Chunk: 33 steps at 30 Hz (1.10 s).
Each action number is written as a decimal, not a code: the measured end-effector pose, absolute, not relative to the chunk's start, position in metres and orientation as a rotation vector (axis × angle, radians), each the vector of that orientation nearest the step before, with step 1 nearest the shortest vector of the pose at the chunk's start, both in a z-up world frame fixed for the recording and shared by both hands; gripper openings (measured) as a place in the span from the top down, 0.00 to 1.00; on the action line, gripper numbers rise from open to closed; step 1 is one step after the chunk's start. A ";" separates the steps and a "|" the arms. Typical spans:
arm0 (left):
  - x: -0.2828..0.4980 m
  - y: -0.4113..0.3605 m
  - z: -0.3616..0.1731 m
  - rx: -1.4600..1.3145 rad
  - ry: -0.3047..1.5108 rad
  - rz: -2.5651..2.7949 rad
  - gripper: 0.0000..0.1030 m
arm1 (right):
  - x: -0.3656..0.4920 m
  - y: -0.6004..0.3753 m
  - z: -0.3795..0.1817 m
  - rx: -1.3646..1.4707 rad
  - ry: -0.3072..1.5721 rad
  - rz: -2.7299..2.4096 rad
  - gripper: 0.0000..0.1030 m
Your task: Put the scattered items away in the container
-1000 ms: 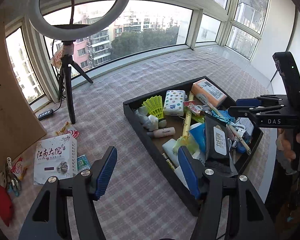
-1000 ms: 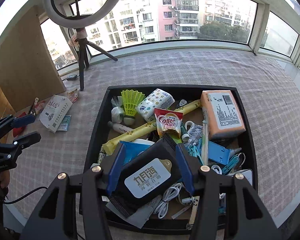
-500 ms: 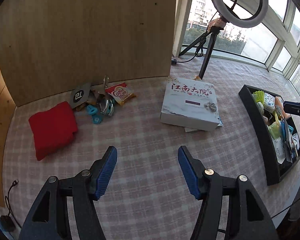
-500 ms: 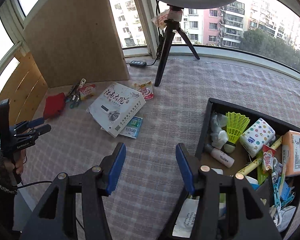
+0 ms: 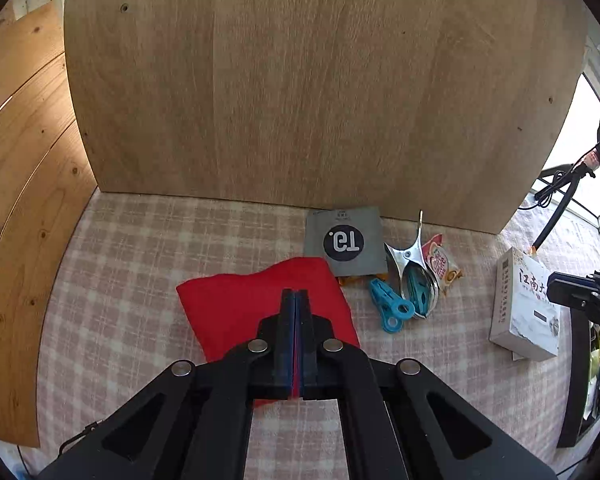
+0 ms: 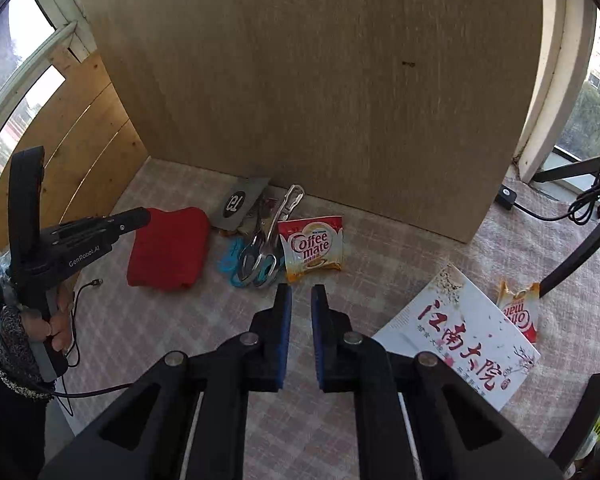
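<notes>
Checked cloth [image 5: 140,264]: my left gripper [image 5: 295,294] pinches red cloth [image 5: 236,304], which may slip; right gripper [image 6: 301,300] is closing on nothing.

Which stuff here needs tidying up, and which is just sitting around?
To tidy: red cloth, grey T9 pouch, blue clothes pegs, metal clip, Coffee mate sachet, white box.

Just there: wooden board, tripod leg, black cable.

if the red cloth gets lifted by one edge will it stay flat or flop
Likely flop: the red cloth looks like soft folded fabric with rounded edges, so layers may unfold and hang. It probably weighs little and should not slip much on the checked tablecloth.
</notes>
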<state>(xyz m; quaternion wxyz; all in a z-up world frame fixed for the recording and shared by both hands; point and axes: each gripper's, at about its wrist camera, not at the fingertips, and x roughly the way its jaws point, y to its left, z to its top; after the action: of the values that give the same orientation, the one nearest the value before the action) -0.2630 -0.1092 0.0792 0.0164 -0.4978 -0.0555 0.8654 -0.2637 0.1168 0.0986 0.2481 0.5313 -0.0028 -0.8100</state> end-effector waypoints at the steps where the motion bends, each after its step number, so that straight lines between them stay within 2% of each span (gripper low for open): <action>1: -0.274 -0.109 0.075 -1.550 -0.189 2.681 1.00 | -0.273 0.112 0.091 1.467 -0.022 -2.216 0.92; 11: -0.342 -0.103 0.028 -1.598 -0.408 2.730 1.00 | -0.317 0.090 0.039 1.553 -0.081 -2.332 0.92; 18: -0.355 -0.093 0.001 -1.639 -0.440 2.699 1.00 | -0.324 0.083 0.019 1.578 -0.100 -2.373 0.92; 21: -0.353 -0.095 -0.001 -1.621 -0.525 2.652 1.00 | -0.324 0.078 0.017 1.565 -0.101 -2.387 0.92; 33: -0.305 -0.053 -0.004 -1.561 -0.457 2.437 1.00 | -0.284 0.062 0.017 1.579 -0.071 -2.146 0.91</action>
<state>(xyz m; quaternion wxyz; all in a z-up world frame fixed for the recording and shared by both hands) -0.3055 -0.0530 -0.0042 0.1058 -0.5298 -0.1551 0.8271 -0.2835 0.0618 0.0166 0.2358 0.5757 -0.0259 -0.7825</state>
